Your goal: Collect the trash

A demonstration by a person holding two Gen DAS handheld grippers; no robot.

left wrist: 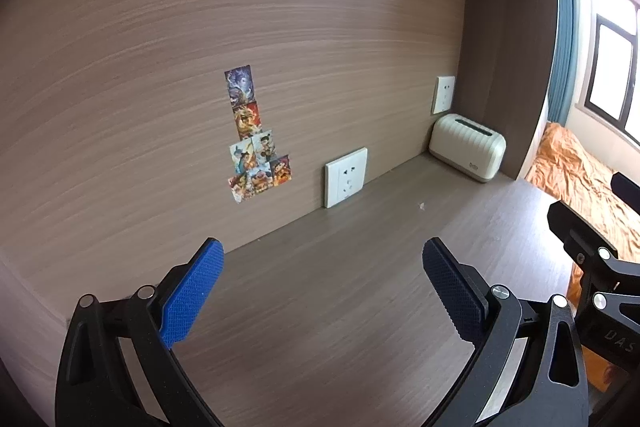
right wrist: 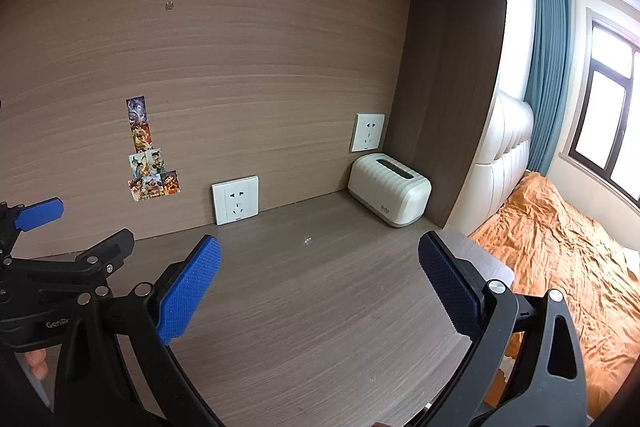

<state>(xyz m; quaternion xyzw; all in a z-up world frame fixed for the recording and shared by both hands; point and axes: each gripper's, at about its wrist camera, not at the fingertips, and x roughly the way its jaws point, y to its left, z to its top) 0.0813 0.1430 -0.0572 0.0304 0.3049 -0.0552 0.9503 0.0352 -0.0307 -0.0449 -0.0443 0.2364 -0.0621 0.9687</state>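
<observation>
A tiny white scrap of trash (left wrist: 421,205) lies on the wooden desk (left wrist: 340,307), in front of the cream box; it also shows in the right wrist view (right wrist: 307,240). My left gripper (left wrist: 323,267) is open and empty, held above the desk well short of the scrap. My right gripper (right wrist: 319,263) is open and empty, over the desk with the scrap ahead between its fingers. The left gripper shows at the left edge of the right wrist view (right wrist: 72,227), and part of the right gripper at the right edge of the left wrist view.
A cream ribbed box with a top slot (right wrist: 390,189) stands in the back right corner. Two white wall sockets (right wrist: 235,199) (right wrist: 368,131) and colourful stickers (right wrist: 150,163) are on the wooden back panel. A bed with an orange sheet (right wrist: 560,247) lies right of the desk.
</observation>
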